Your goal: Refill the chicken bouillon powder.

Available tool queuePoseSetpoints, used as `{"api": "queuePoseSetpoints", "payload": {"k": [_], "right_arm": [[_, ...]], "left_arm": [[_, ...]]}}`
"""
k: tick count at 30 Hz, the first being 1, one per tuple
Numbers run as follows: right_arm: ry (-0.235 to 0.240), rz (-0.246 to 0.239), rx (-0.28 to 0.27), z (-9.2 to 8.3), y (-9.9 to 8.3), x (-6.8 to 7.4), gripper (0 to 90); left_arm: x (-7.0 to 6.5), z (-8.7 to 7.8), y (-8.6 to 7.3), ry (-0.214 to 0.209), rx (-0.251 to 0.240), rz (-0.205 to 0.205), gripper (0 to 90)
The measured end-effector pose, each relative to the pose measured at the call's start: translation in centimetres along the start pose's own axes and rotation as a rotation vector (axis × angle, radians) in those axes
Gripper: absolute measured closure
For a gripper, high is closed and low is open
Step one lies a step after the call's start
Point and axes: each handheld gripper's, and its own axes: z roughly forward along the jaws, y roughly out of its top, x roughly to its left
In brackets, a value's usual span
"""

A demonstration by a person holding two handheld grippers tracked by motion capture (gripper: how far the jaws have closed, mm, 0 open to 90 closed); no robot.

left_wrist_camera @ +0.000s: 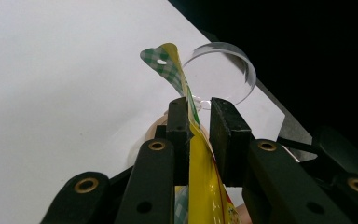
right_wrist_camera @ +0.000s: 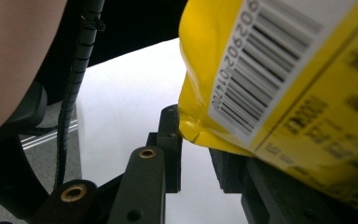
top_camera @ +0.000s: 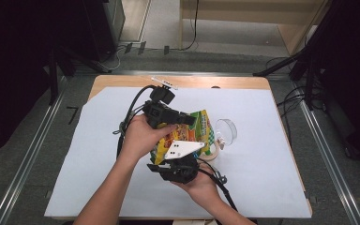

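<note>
High view. Item: one snack bag (top_camera: 194,130), glossy yellow film with green check trim and bright print, held above the white paper-covered table (top_camera: 262,178) between two hand-held grippers. Left gripper (top_camera: 187,118) takes the far end of the bag; right gripper (top_camera: 180,161), with its grey three-cornered plate, takes the near end. Just beside the bag, to the right: a clear plastic cup (top_camera: 226,131), round and lying on its side. A tan tape roll (top_camera: 210,152) peeks out under the bag.

Left gripper view. The two black jaws pinch the bag's flat sealed strip (left_wrist_camera: 186,107) edge-on; the film twists above them to a green-checked tab with a punched hang hole. The cup's clear rim (left_wrist_camera: 223,70) stands beyond.

Right gripper view. The barcode face of the bag (right_wrist_camera: 279,79), smooth and crinkled at the corner, lies against the jaws. One jaw touches the corner fold; whether the other presses is hard to tell, the bag covering it, though a grip seems likely.

Handling note, as judged: this looks like opening the bag. Hold both pinches on the seal, not the puffed body, and pull apart evenly so the film parts without the contents scattering towards the cup.
</note>
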Motion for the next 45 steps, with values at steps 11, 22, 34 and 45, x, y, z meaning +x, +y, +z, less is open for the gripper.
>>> {"api": "queuePoseSetpoints", "payload": {"k": [11, 22, 34, 45], "right_arm": [[0.000, 0.015, -0.005, 0.2, -0.1, -0.1, 76.4], [0.002, 0.012, 0.007, 0.2, -0.2, -0.2, 76.4], [0.008, 0.010, 0.005, 0.0, 0.0, -0.1, 76.4], [-0.002, 0.000, -0.007, 0.1, -0.2, 0.0, 76.3]], "left_arm": [[-0.7, -0.1, 0.0, 0.016, -0.013, 0.042, 81.1], [0.0, 0.2, -0.2, 0.019, -0.018, 0.018, 80.6], [0.2, -0.1, -0.2, 0.005, -0.030, 0.002, 80.3], [0.5, -0.1, -0.2, 0.001, -0.026, -0.013, 80.1]]}}
